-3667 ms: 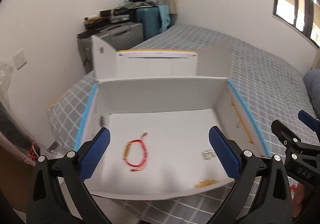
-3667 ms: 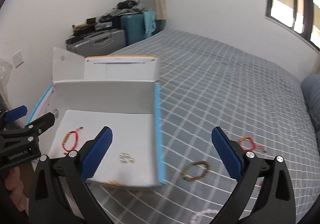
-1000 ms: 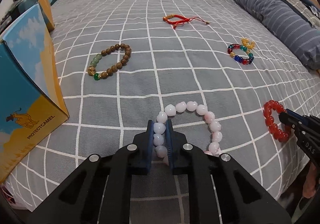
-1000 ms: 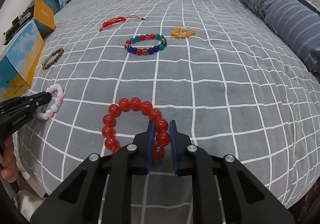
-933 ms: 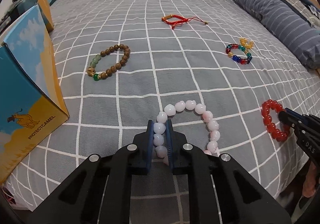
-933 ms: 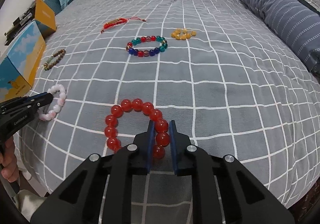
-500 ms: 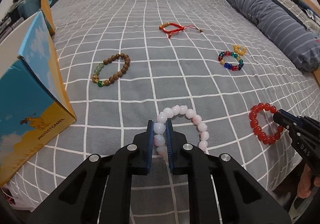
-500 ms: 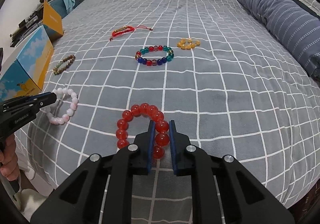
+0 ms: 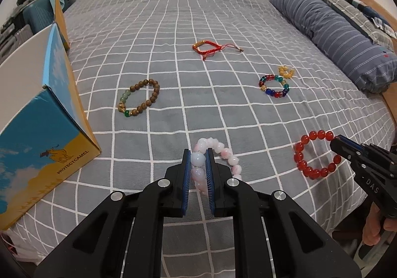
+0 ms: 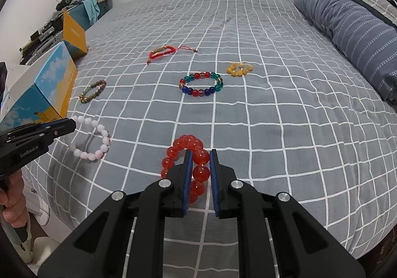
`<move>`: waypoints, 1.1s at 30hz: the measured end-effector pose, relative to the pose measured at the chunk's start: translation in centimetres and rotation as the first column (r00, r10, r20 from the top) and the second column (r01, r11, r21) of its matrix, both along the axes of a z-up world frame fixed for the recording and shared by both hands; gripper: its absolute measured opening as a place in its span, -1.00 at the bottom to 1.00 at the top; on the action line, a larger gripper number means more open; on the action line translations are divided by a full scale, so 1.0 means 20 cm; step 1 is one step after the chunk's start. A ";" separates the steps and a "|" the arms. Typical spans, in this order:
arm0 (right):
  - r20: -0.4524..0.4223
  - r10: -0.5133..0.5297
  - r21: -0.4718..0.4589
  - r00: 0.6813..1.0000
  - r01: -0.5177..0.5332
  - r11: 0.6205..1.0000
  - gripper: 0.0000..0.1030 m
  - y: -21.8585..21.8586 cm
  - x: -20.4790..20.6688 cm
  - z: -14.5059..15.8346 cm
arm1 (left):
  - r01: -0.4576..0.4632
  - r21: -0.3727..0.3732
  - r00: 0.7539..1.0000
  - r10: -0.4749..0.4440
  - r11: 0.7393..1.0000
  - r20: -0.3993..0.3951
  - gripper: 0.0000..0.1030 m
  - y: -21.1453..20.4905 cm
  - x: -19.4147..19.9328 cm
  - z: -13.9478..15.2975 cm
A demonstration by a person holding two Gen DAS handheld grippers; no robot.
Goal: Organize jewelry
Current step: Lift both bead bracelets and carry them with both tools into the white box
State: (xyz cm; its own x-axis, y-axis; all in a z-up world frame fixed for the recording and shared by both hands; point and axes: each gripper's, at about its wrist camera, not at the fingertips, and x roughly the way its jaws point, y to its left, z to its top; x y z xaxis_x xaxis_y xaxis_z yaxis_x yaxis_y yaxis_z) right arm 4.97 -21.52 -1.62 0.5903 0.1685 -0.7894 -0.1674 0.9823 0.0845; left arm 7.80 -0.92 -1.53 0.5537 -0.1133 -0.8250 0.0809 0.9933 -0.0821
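Observation:
My left gripper [image 9: 198, 153] is shut on a pink bead bracelet [image 9: 224, 153] and holds it lifted above the grey checked bed; the bracelet also shows in the right wrist view [image 10: 99, 139]. My right gripper [image 10: 200, 153] is shut on a red bead bracelet [image 10: 182, 146], also lifted; the left wrist view shows it [image 9: 310, 153] hanging from the right gripper [image 9: 340, 145]. The left gripper [image 10: 70, 125] shows at the left of the right wrist view. The open blue and yellow box [image 9: 49, 134] stands on the bed at the left.
On the bed lie a brown wooden bead bracelet [image 9: 140, 98], a red cord bracelet [image 9: 207, 48], a multicoloured glass bead bracelet [image 9: 274, 85] and a small yellow bead piece [image 9: 286, 71]. A striped blue pillow [image 9: 335, 34] lies at the right. Suitcases [image 10: 49, 29] stand beyond the box.
Both grippers, once open by the box, now hold bracelets. Over the last second both have risen and drawn back, lifting the pink and red bracelets off the bed.

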 end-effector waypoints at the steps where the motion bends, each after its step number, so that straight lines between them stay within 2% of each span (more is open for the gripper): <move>1: 0.001 0.000 0.003 1.000 0.000 1.000 -0.74 0.00 0.00 0.00 | 0.001 -0.001 1.000 -0.001 1.000 0.003 -0.78 0.00 0.00 0.01; 33: 0.086 -0.002 0.029 0.996 -0.001 1.000 -0.74 0.00 0.03 0.20 | 0.000 0.009 0.995 -0.001 1.000 0.096 -0.78 0.00 0.00 0.28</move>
